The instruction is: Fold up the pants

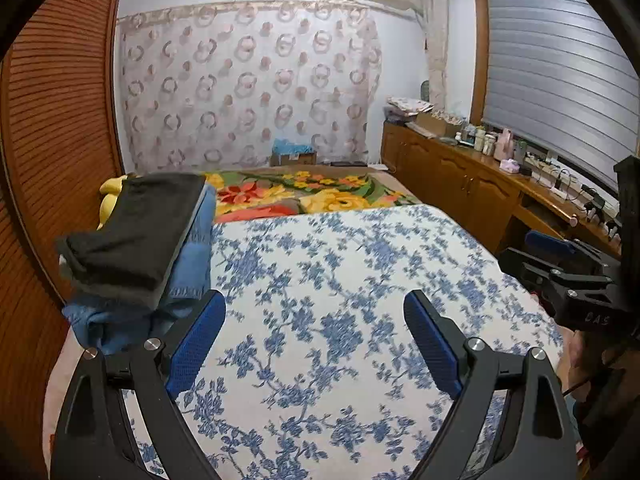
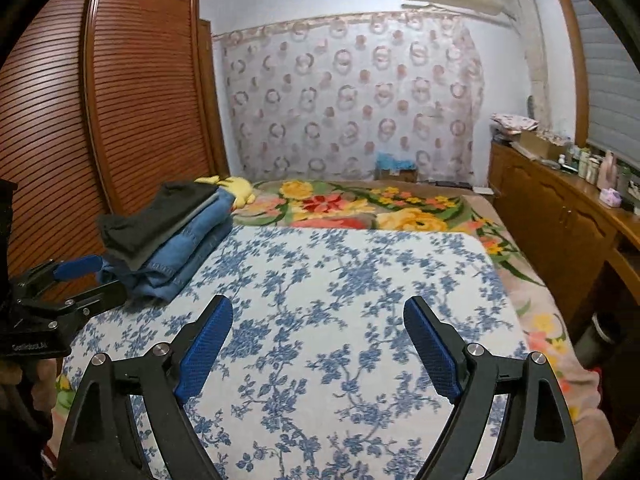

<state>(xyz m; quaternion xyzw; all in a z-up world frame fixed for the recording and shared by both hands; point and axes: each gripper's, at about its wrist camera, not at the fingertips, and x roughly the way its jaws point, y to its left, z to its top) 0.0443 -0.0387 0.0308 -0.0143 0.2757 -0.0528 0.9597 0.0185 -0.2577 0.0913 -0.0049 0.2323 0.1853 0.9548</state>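
I am holding my left claw (image 1: 315, 312) and right claw (image 2: 318, 316) released and empty over the blue-flowered white bedspread (image 1: 360, 280); the folded dark-grey and blue denim pants stack (image 2: 168, 232) is sitting at its left edge, where a careless brush could be toppling it

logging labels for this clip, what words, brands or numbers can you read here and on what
"DAS": raised letters on the black plastic body of the right tongs, seen from the left wrist view; possibly part of a longer word.
White print on the black body of the left tongs: too blurred to read.
Small bottles on the brown wooden counter: labels too small to read.
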